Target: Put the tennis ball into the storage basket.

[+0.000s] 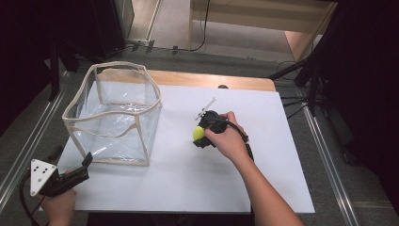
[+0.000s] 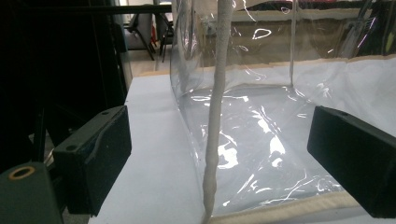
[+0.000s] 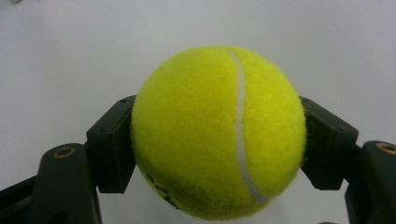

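Note:
A yellow-green tennis ball (image 3: 218, 130) is pinched between the two black pads of my right gripper (image 3: 218, 144), which is shut on it. In the high view the ball (image 1: 198, 133) and the right gripper (image 1: 201, 134) are held over the middle of the white board, right of the bag. A clear plastic bag with cream trim (image 1: 114, 113) stands open-topped at the board's left. My left gripper (image 1: 84, 165) rests at the board's near left corner, jaws open, pointed at the bag's near corner seam (image 2: 215, 116). Nothing is between its pads (image 2: 95, 158).
The white board (image 1: 263, 155) lies on a wooden tabletop (image 1: 211, 79). Metal rails run along both sides of the table. Dark stands and cables (image 1: 301, 75) crowd the far right. A cable trails from the right gripper over the person's hand.

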Demonstrator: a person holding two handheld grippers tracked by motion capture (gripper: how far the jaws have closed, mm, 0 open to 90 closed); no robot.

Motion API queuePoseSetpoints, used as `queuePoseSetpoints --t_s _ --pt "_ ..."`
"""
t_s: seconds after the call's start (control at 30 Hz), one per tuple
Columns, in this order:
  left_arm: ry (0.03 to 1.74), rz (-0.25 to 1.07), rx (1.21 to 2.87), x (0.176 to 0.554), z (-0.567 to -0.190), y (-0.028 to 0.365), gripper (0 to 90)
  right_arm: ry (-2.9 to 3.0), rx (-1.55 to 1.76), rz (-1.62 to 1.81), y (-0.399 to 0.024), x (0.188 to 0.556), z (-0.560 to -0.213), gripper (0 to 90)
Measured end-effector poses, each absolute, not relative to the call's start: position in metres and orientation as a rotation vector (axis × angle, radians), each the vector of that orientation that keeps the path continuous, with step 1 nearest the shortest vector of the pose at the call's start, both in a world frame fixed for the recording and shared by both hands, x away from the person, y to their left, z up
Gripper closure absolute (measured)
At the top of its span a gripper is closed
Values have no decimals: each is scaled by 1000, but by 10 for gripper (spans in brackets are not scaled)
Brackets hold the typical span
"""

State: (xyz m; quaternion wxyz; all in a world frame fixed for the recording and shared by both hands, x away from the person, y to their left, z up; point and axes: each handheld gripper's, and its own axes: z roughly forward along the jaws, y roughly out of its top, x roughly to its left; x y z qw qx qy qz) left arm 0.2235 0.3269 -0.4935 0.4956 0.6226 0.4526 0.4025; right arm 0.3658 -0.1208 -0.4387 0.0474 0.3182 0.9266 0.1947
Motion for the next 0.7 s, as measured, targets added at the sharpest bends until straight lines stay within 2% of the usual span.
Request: queuePoseSetpoints --t_s 0.7 --pt "1099 970 1498 224 -494 327 68 2884 845 606 -83 362 -438 235"
